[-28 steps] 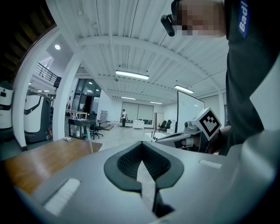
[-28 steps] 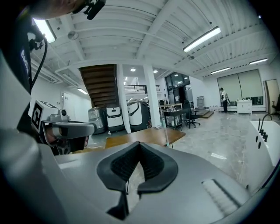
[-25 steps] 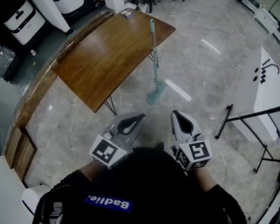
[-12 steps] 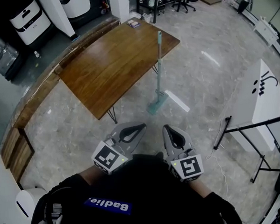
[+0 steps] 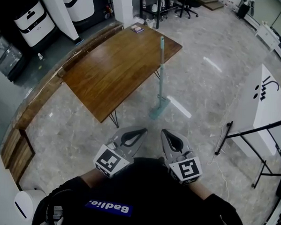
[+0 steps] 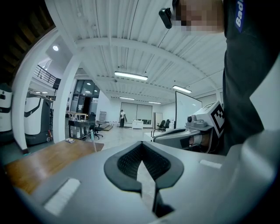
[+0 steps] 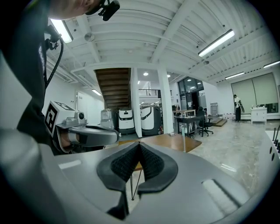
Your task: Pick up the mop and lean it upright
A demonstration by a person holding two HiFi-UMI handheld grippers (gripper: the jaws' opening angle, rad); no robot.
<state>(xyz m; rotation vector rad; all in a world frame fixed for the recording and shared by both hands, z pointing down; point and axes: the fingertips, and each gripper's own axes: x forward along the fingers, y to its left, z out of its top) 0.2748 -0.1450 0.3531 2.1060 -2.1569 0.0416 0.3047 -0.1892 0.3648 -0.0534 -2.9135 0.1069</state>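
Note:
The mop [image 5: 161, 73] stands upright with its pale green handle leaning on the far edge of the wooden table [image 5: 110, 65]. Its flat head [image 5: 158, 108] rests on the floor. My two grippers are held close to my body, well short of the mop. The left gripper [image 5: 143, 130] is shut with nothing in it. Beside it the right gripper [image 5: 163, 132] is also shut and empty. In the left gripper view the mop [image 6: 92, 141] shows far off beyond the shut jaws. In the right gripper view its handle [image 7: 183, 140] rises at the table's end.
A white board table [image 5: 266, 92] and a black stand [image 5: 245, 134] are at the right. White machines [image 5: 33, 14] and a low wooden ledge [image 5: 35, 97] line the left. A small book [image 5: 138, 28] lies on the table's far corner. Office chairs [image 5: 188, 1] stand beyond.
The right gripper has moved left, closer to the left one. The view has shifted so the mop and table sit a little farther off. The mop stays leaning on the table.

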